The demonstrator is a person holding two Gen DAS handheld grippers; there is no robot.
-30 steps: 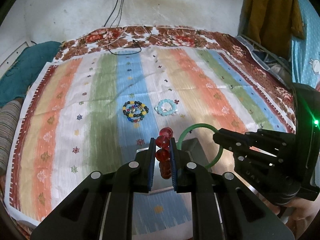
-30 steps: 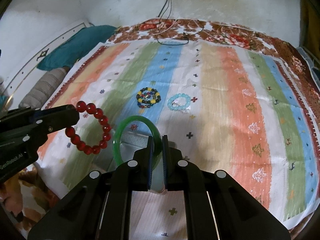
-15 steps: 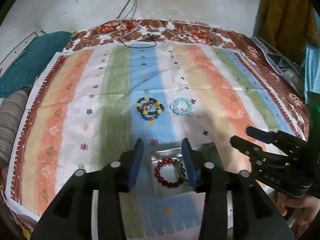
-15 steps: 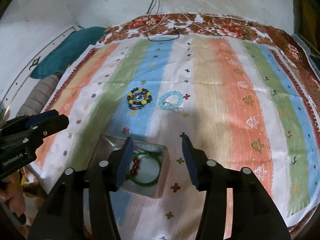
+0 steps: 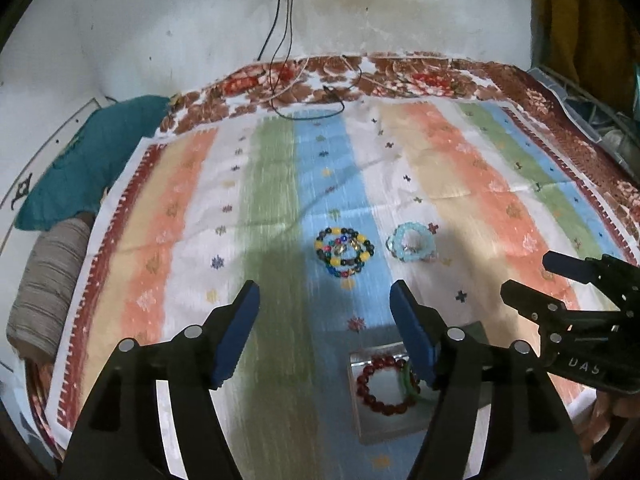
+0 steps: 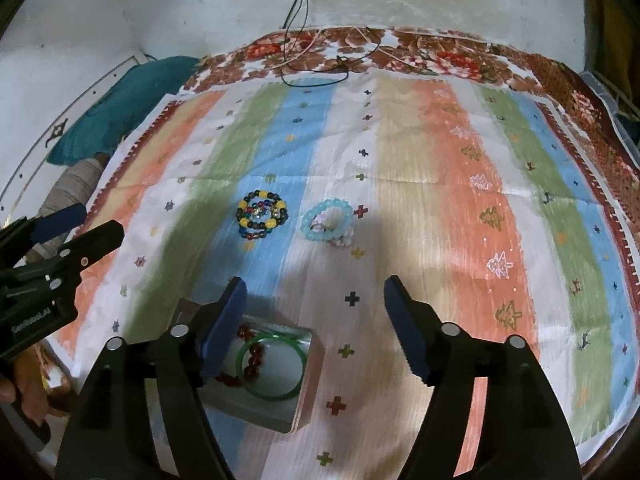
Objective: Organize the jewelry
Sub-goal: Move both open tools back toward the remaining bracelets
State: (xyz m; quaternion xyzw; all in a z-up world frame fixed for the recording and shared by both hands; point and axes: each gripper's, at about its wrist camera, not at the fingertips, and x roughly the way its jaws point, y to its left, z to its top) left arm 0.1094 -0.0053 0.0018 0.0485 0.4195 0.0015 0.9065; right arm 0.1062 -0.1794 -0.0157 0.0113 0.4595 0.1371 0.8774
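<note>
A metal box [image 5: 394, 426] [image 6: 308, 372] lies on the striped cloth near its front edge. In it lie a red bead bracelet [image 5: 376, 388] [image 6: 256, 354] and a green bangle [image 6: 272, 366] [image 5: 408, 380]. A multicolour bead bracelet [image 5: 344, 252] [image 6: 262, 214] and a light blue bead bracelet [image 5: 412, 242] [image 6: 326, 220] lie further out on the cloth. My left gripper [image 5: 324, 328] is open and empty, above the cloth left of the box. My right gripper [image 6: 314, 322] is open and empty, above the box's right side.
The striped cloth [image 5: 460, 176] covers a floral bedspread [image 5: 400, 76]. Cables [image 5: 280, 64] hang from a wall socket onto the far edge. A teal cushion [image 5: 92, 164] and a striped bolster [image 5: 48, 284] lie at the left. A yellow garment [image 5: 580, 20] hangs at the right.
Both grippers opened and let the red bracelet and the green bangle drop into the box. Both have since opened wider and lifted back from it.
</note>
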